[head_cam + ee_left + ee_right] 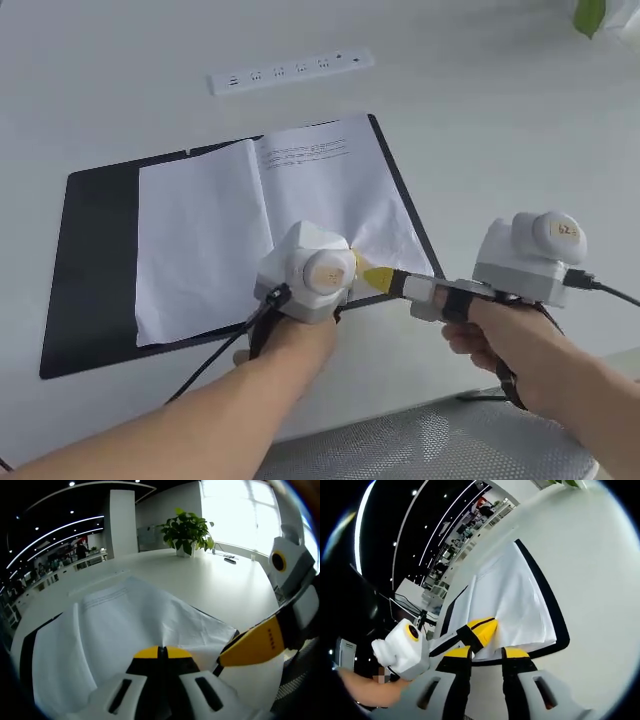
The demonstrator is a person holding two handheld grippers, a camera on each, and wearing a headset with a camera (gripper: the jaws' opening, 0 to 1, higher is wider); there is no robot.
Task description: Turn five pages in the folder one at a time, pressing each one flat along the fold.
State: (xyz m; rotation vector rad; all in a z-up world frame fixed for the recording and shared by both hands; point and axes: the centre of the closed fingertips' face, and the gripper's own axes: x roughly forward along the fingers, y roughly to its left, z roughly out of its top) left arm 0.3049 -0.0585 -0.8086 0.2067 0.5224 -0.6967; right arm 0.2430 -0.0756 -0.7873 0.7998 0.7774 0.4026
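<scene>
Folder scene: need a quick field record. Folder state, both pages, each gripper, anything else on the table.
folder: black folder, open on the white table
left page: white, no print visible
right page: printed lines at top, rumpled near its lower corner
left gripper: jaws shut, tips over the right page's lower edge; cannot tell if paper is pinched
right gripper: jaws open, next to the left gripper by that corner
other: power strip beyond the folder; potted plant farther back
</scene>
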